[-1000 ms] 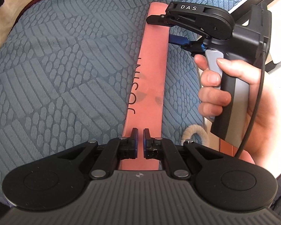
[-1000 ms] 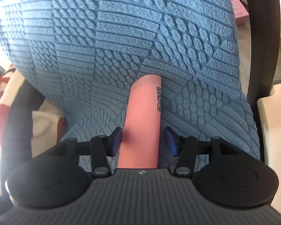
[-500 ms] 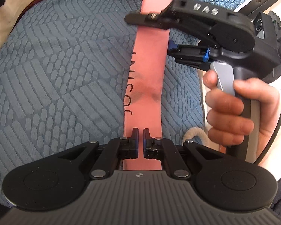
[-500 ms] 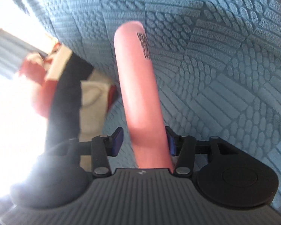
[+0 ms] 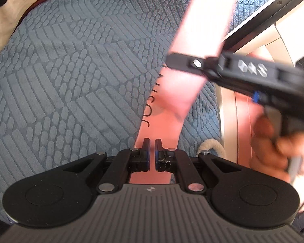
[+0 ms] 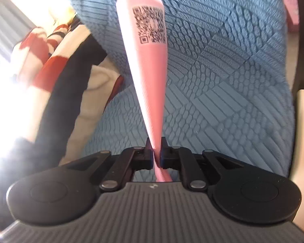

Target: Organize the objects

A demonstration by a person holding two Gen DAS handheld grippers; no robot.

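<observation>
A long pink strip (image 5: pixel 162 109) with dark lettering lies on a blue textured cushion (image 5: pixel 71 70). My left gripper (image 5: pixel 152 141) is shut, its fingertips resting over the strip's near end; I cannot tell whether they pinch it. My right gripper (image 5: pixel 184 62), held by a hand (image 5: pixel 273 141), reaches in from the right across the strip's raised far part. In the right wrist view the right gripper (image 6: pixel 156 141) has its jaws closing, pads squeezing the pink strip (image 6: pixel 150 64) narrow. The strip stands up ahead of it, a QR code (image 6: pixel 150 25) near its tip.
A white rope loop (image 5: pixel 210 147) pokes out at the cushion's right edge. A black frame bar (image 5: pixel 263 14) runs along the upper right. Red, cream and black cloth (image 6: pixel 56 70) lies left of the cushion. A pink box (image 6: pixel 289 4) sits far right.
The right gripper's jaws closed onto the strip and lifted its far end off the cushion, bending it back toward the left gripper. The left gripper stayed put.
</observation>
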